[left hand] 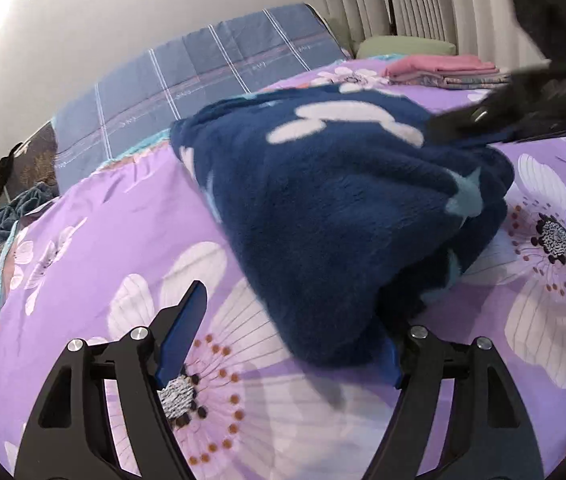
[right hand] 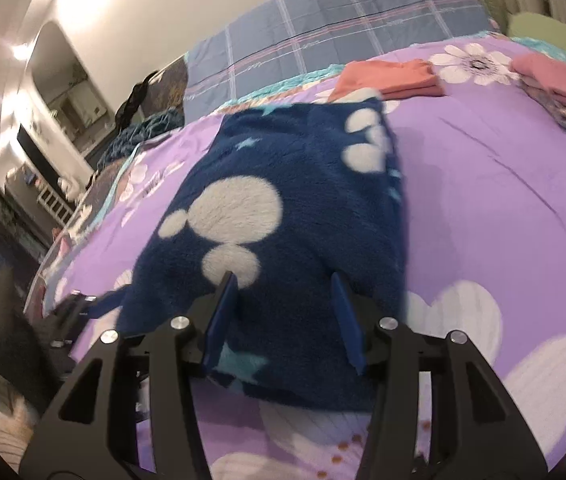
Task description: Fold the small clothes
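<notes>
- A navy fleece garment (right hand: 283, 208) with white paw-like blobs and pale stars is seen lying on the bed (right hand: 483, 200), on the purple floral cover, roughly mid-bed, toward the near edge.
- In the right wrist view the garment appears laid out as a fairly neat oblong, one fold probably made; in the left wrist view the same garment (left hand: 343, 220) looks bunched and lifted at the side nearest that camera, so the fold is judged unfinished.
- Left gripper (left hand: 295, 320): fingers are spread wide apart; the right-hand finger is buried under the fleece edge, the left one is clear over the cover. Nothing is clamped.
- Right gripper (right hand: 283, 312): fingers are held apart over the near edge of the fleece, fabric between them but not pinched, as far as can be told.
- The right gripper is also seen, blurred, at the far side of the garment in the left wrist view (left hand: 483, 124).
- Finished work: an orange folded piece (right hand: 395, 76) and a pink stack (right hand: 563, 84) are set toward the far edge of the bed, near the plaid pillow (right hand: 323, 28).
- Left to do, by judgement: flattening or a last fold of the fleece, then stacking it.
</notes>
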Demonstrator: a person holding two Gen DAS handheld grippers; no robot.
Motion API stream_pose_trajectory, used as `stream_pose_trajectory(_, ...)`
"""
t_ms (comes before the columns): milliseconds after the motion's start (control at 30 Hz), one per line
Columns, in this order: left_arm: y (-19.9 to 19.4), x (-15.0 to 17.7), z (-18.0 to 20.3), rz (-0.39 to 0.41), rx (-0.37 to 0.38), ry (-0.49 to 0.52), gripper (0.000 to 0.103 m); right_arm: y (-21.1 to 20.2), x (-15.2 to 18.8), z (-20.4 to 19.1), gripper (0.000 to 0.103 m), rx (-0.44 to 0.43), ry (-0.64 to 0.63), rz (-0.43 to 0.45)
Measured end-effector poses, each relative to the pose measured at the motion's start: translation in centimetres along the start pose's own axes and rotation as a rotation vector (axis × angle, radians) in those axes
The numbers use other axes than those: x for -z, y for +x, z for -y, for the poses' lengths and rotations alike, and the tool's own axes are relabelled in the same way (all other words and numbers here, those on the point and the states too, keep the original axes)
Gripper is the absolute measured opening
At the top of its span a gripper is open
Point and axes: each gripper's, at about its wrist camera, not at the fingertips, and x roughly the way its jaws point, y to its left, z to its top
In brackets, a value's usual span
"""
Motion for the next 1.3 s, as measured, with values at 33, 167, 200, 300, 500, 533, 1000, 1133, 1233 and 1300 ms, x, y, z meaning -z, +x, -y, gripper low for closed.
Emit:
stream_pose_trajectory(33, 0.0, -0.1, -0.1, 0.002, 0.005, -0.007, 0.076, -0.7, 0.2, 0.4, 0.055, 0.018, 0.018, 0.010)
stream_pose_trajectory(167, 0.3, -0.2, -0.5, -0.007, 0.021, -0.016, 0.076, -3.5, 1.9, 2.9, 0.051, 0.113, 0.094, 0.012)
stream_pose_trajectory(200, 0.4, -0.2, -0.7, -0.009, 0.028, -0.021, 0.076, -3.8, 2.5, 3.5, 0.046, 0.125, 0.116, -0.004)
stream_pose_trajectory(300, 0.5, -0.2, -0.8, -0.014, 0.034, -0.025, 0.076, -3.4, 4.6, 4.5, 0.038, 0.080, 0.170, -0.085)
stream_pose_trajectory(500, 0.4, -0.2, -0.6, -0.017, 0.023, -0.014, 0.076, -0.6, 5.4, 3.9, 0.054, 0.045, 0.156, -0.134)
stream_pose_trajectory(533, 0.5, -0.3, -0.5, -0.018, 0.020, -0.013, 0.076, -0.1, 5.2, 4.1, 0.054, 0.026, 0.170, -0.136)
stream_pose_trajectory(1000, 1.1, 0.3, 1.0, -0.034, -0.145, 0.162, 0.079, -2.7, 4.6, 4.8, 0.026, 0.175, 0.167, -0.065)
stream_pose_trajectory(1133, 1.0, 0.2, 1.1, -0.030, -0.142, 0.163, 0.079, -5.8, 3.5, 3.9, 0.027, 0.122, 0.172, 0.062)
stream_pose_trajectory(1233, 0.9, 0.2, 0.9, -0.029, -0.128, 0.156, 0.079, -5.9, 2.7, 1.9, 0.027, 0.011, 0.121, 0.112)
stream_pose_trajectory(1300, 1.1, 0.2, 0.4, -0.035, -0.107, 0.134, 0.079, -4.2, 2.2, 0.1, 0.025, -0.003, 0.055, 0.077)
